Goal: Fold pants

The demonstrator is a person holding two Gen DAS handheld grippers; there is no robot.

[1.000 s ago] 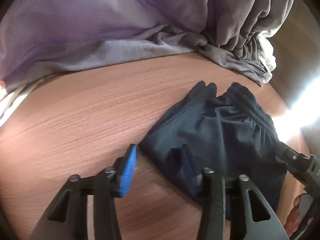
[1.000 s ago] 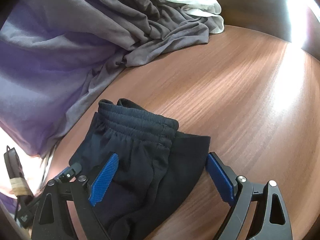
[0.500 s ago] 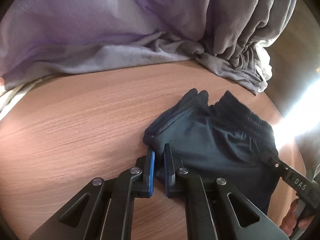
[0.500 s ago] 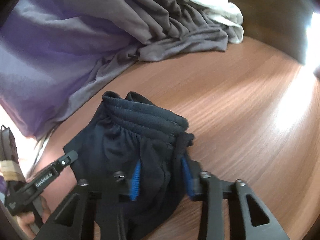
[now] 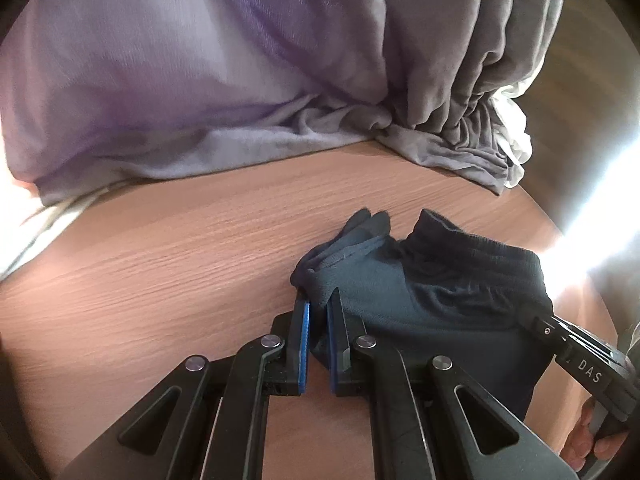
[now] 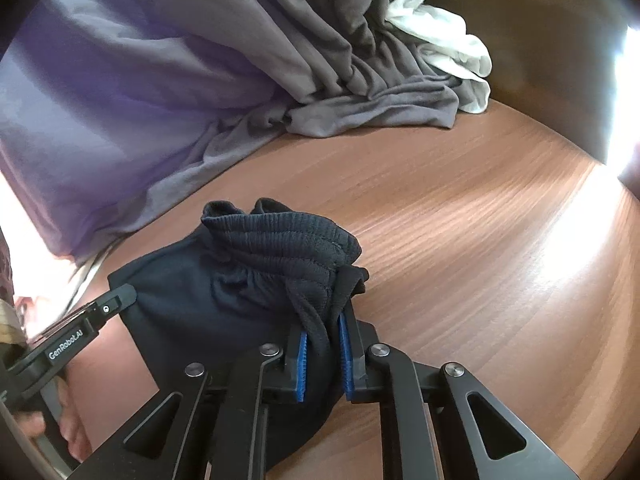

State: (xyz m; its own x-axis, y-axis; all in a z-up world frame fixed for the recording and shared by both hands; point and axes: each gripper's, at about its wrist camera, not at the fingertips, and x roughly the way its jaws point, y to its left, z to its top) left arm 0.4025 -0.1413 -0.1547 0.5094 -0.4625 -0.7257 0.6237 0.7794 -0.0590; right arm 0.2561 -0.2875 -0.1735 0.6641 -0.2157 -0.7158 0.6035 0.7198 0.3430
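Observation:
Dark navy pants [image 5: 420, 300] lie bunched on the wooden table [image 5: 180, 272]; their ribbed waistband [image 6: 288, 236] faces away in the right wrist view. My left gripper [image 5: 318, 308] is shut on the left edge of the pants [image 6: 192, 300]. My right gripper [image 6: 324, 328] is shut on a fold of fabric just below the waistband at the right edge. The right gripper's finger also shows at the right in the left wrist view [image 5: 568, 344], and the left gripper's finger at the left in the right wrist view [image 6: 92, 324].
A heap of grey and purple clothes [image 5: 240, 80] lies along the far side of the table, also in the right wrist view [image 6: 200, 60]. A white garment [image 6: 448, 40] sits at its right end. Bright sunlight [image 6: 624, 120] falls on the table's right side.
Both grippers went from open beside the pants to shut on their edges. The pants are now more bunched and drawn together between the two grippers.

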